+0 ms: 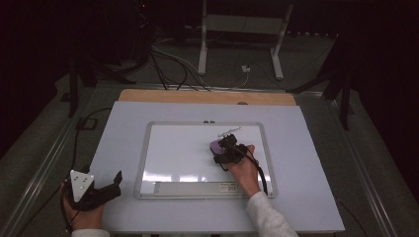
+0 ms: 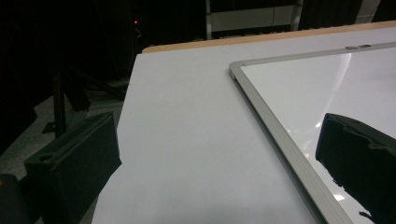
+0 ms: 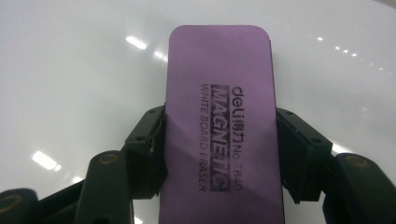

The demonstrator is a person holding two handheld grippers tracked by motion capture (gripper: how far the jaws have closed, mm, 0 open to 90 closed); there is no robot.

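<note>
Wiping step in hand: purple rectangular magnetic whiteboard eraser (image 3: 222, 121) clamped between right gripper (image 1: 228, 150) jaws, flat on silver-framed whiteboard (image 1: 148, 163), faint marks (image 1: 229, 131) at 12 o'clock; next, push forward under steady pressure; left gripper (image 1: 106, 190) jaws wide, empty.

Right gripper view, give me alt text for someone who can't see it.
Black tongs clamp a purple eraser by its long sides, flat on a glossy whiteboard. Its printed label reads "magnetic white board eraser". Light glints dot the board.
</note>
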